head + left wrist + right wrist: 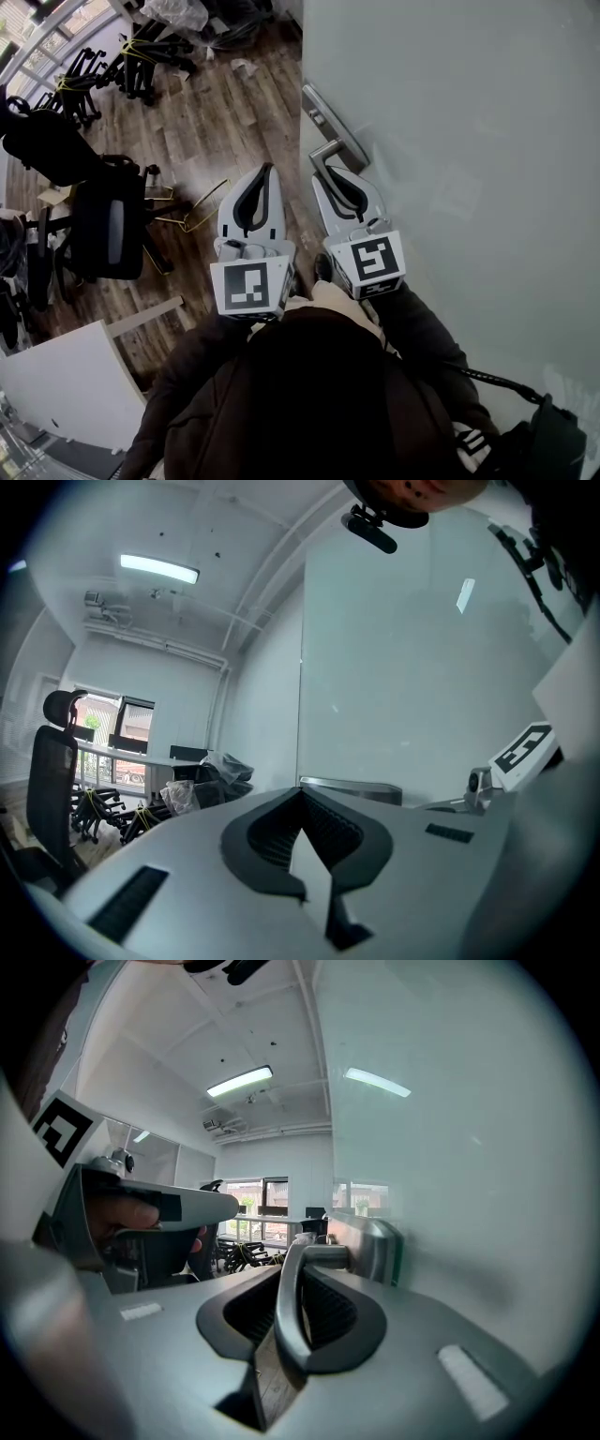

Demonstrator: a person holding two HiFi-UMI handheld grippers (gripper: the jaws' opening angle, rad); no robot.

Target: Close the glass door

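The frosted glass door (pixel 469 141) fills the right of the head view, its metal lever handle (pixel 330 150) sticking out at the door's left edge below a lock plate (pixel 322 105). My right gripper (pixel 325 176) is at the handle. In the right gripper view the lever (pixel 287 1307) runs down through the gap between the jaws, which are shut around it, tips meeting near the door plate (pixel 373 1241). My left gripper (pixel 266 171) hangs just left of it over the floor, shut and holding nothing (pixel 302 791).
Black office chairs (pixel 103 225) stand on the wooden floor (pixel 206 122) to the left, with more folded chairs (pixel 141 56) stacked at the back. A white desk corner (pixel 66 384) is at lower left. A dark bag (pixel 544 441) hangs at my right side.
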